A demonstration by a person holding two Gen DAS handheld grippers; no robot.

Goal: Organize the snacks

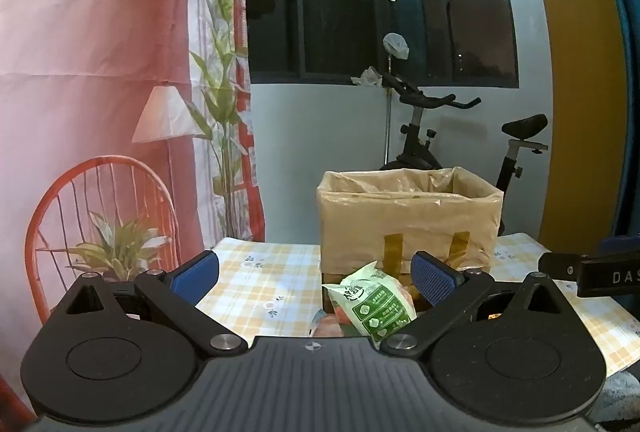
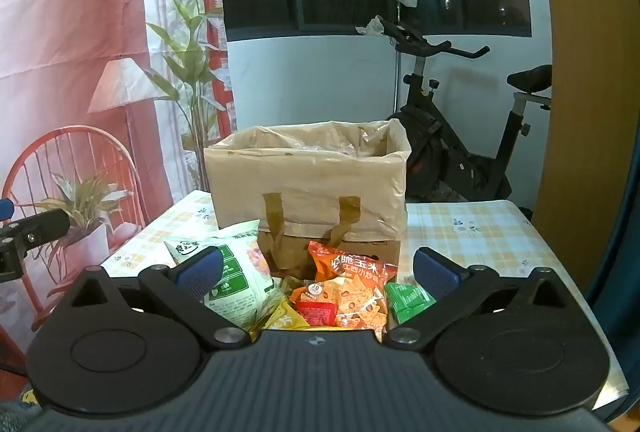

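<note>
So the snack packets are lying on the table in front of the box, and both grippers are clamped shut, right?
Not quite. The snack packets do lie on the table in front of the box, but both grippers are wide open: each wrist view shows the left gripper and right gripper with their fingers spread apart, holding nothing.
</note>
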